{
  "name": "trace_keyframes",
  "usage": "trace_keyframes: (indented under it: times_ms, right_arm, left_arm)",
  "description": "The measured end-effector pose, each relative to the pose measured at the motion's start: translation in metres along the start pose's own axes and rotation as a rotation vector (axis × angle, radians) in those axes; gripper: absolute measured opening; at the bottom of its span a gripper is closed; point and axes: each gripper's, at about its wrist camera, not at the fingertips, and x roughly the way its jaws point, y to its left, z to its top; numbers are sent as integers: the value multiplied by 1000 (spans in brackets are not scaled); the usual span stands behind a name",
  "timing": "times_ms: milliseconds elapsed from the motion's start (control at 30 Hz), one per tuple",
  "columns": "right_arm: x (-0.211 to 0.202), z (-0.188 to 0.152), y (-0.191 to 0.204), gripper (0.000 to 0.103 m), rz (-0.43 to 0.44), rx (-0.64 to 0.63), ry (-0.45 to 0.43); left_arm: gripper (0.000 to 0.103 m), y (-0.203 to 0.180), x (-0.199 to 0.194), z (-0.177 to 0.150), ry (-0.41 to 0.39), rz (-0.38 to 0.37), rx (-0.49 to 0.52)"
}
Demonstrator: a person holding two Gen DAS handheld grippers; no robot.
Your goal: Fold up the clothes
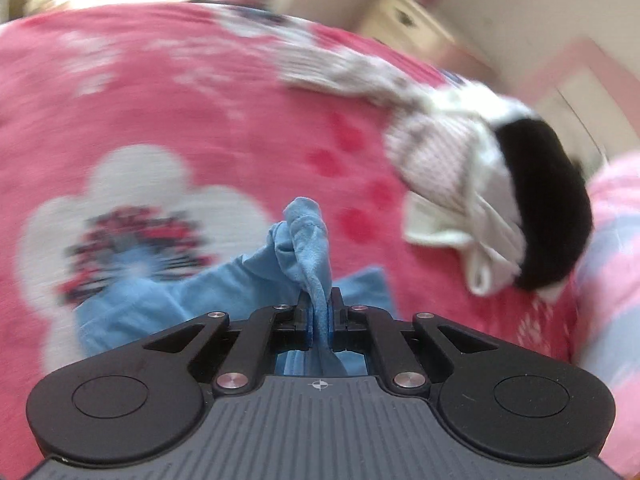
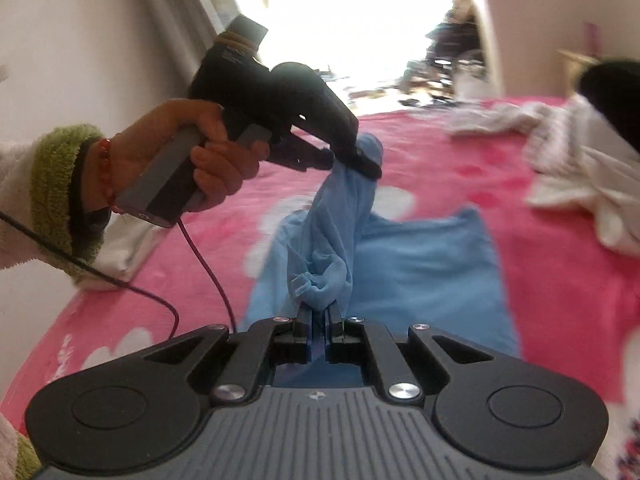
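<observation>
Left gripper [image 1: 319, 308] and right gripper [image 2: 319, 318] each clamp bunched folds of the light-blue garment [image 2: 424, 264] between their jaws, above the pink floral blanket [image 1: 240, 112].

pretty clearly a home bedroom, bed with a fuzzy pink flower blanket [image 1: 168, 92], heap of laundry [image 1: 472, 184] on it, cream dresser [image 1: 404, 20] by the wall

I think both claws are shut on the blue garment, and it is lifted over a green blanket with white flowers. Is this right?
Not quite: the blanket is pink, not green, as the left wrist view shows. The rest holds: the left claw and the right claw are both shut on the blue garment, and the blanket has white flowers.
</observation>
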Motion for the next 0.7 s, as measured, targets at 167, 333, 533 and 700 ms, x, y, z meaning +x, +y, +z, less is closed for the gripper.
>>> trace_keyframes:
  times_ms: [167, 333, 533, 700]
  right_arm:
    - [-20, -14, -32, 6, -60, 86, 6]
    - [-29, -23, -50, 6, -86, 120, 19]
    - [-29, -41, -79, 6, -117, 280, 79]
    - [-29, -47, -98, 6, -77, 428, 83]
  left_arm:
    - [4, -40, 34, -8, 47, -16, 82]
    - [4, -75, 66, -15, 97, -39, 163]
    - [27, -73, 59, -23, 107, -63, 279]
    - [33, -46, -11, -27, 81, -184, 308]
